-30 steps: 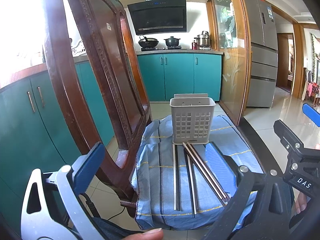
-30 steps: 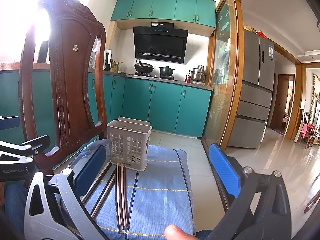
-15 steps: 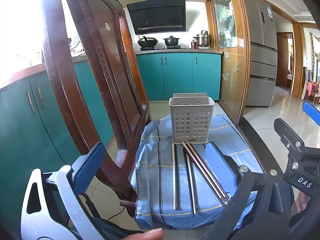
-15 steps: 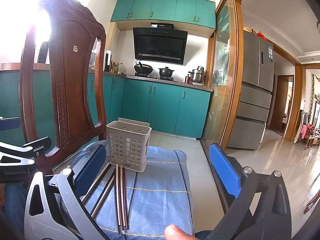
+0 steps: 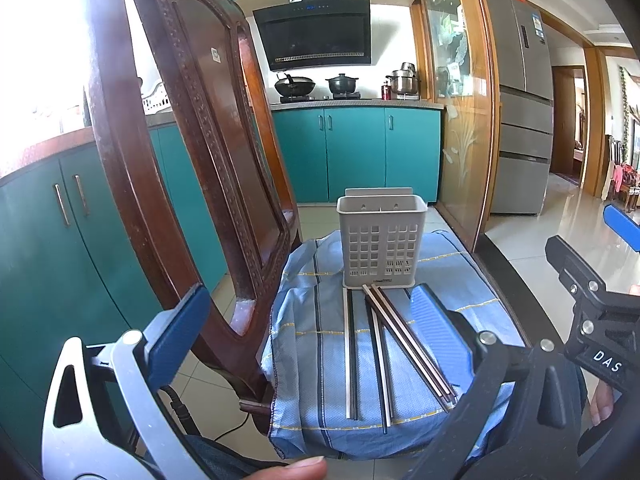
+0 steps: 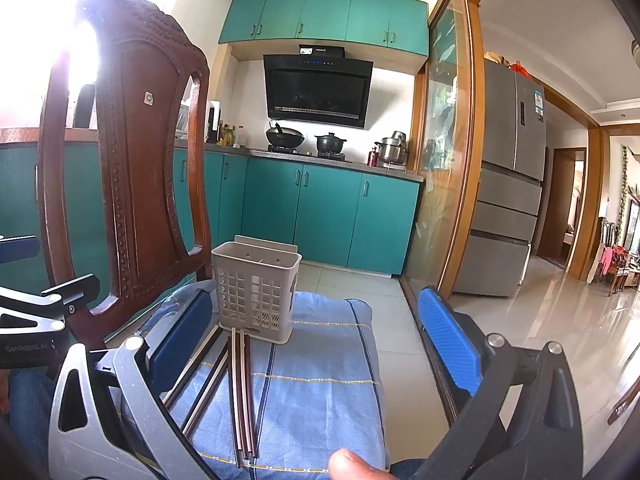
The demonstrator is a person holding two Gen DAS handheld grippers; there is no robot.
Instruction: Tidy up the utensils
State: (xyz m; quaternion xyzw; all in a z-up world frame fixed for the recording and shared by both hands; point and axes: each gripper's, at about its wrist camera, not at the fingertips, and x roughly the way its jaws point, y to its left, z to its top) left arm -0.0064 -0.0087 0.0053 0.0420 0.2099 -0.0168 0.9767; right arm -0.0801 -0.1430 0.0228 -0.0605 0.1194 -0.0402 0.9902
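Your left gripper (image 5: 308, 332) and right gripper (image 6: 316, 340) both hang with jaws spread wide, holding nothing. Ahead, the grey perforated plastic utensil caddy (image 5: 382, 240) stands upright on the blue striped cloth (image 5: 308, 344), with the long metal chopsticks (image 5: 376, 348) lying flat just before it.

Right tool (image 6: 320, 344) gapes above chopsticks (image 6: 240, 392) before caddy (image 6: 256, 288)

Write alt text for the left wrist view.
Several chopsticks lie loose on a blue cloth in front of an upright grey utensil basket. The open left hand-held gripper frames them, holding nothing; a wooden chair back stands left.
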